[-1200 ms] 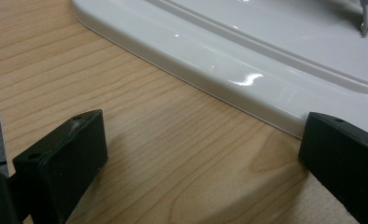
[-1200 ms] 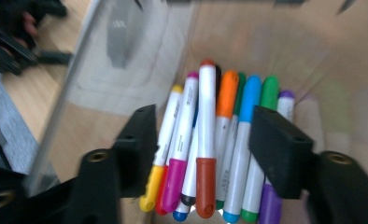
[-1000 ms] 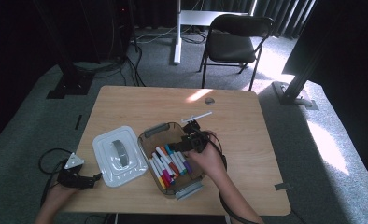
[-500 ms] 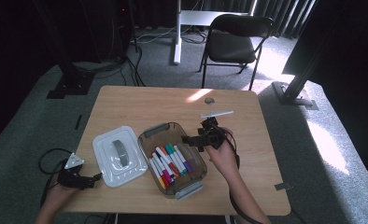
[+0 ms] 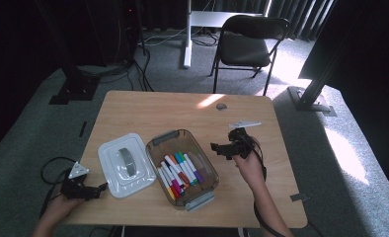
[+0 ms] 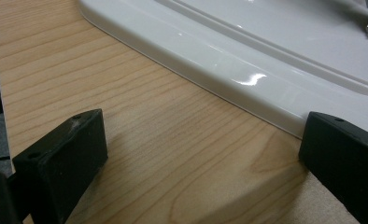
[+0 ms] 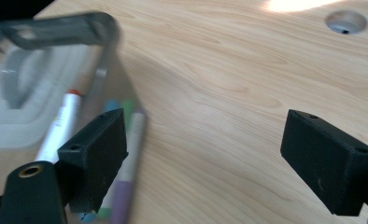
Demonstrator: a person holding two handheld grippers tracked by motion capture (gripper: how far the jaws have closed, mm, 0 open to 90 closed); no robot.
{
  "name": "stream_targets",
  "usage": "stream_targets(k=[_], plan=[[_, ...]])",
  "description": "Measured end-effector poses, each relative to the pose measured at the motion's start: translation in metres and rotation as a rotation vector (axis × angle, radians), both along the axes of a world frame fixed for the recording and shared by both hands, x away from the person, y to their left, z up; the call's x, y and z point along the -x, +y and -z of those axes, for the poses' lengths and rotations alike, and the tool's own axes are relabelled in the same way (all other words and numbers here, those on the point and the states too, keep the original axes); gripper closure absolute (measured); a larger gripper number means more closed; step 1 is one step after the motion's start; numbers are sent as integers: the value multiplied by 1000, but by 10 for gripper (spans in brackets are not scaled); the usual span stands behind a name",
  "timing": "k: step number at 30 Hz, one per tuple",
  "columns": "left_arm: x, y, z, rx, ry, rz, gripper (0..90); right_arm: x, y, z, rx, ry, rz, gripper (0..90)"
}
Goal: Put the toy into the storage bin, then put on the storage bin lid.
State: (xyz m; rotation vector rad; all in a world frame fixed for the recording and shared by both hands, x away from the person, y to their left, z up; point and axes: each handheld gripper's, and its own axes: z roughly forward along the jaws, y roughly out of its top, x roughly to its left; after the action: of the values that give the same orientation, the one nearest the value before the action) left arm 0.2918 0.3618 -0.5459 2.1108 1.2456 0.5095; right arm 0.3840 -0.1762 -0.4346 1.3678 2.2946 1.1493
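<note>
Wooden table (image 5: 148,111) first: my right gripper (image 5: 221,148), jaws just opened and empty, hangs at three o'clock of the marker box (image 5: 208,180); another marker comes next.

My left gripper (image 5: 95,188) rests open by the white lid (image 5: 111,153).

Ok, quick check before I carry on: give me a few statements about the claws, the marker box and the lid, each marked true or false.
1. The right claw holds a marker. False: its jaws stand wide apart, with bare table between them.
2. The markers lie inside the clear box. True.
3. The white lid sits on the box. False: it lies flat on the table, left of the box.
4. The left claw is open beside the lid's edge. True.
5. A marker lies on the table next to the box. False: none lies out there.
</note>
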Motion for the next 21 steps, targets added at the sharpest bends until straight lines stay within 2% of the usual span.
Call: stream_targets(k=[5, 9, 11, 12, 15, 19, 21], plan=[[0, 0, 0, 1, -1, -6, 16, 0, -12, 27, 15, 46, 15, 142], [0, -1, 0, 2, -2, -9, 16, 2, -19, 44, 16, 56, 26, 143], [0, -1, 0, 2, -2, -9, 17, 3, -20, 46, 21, 59, 29, 143], [0, -1, 0, 2, -2, -12, 16, 5, -22, 55, 33, 61, 30, 143], [0, -1, 0, 1, -3, -14, 17, 7, -24, 66, 42, 72, 22, 143], [0, -3, -6, -35, 27, -4, 17, 11, -28, 77, 31, 69, 16, 143], [0, -3, -8, -25, 36, -8, 17, 12, -29, 79, 25, 68, 16, 143]])
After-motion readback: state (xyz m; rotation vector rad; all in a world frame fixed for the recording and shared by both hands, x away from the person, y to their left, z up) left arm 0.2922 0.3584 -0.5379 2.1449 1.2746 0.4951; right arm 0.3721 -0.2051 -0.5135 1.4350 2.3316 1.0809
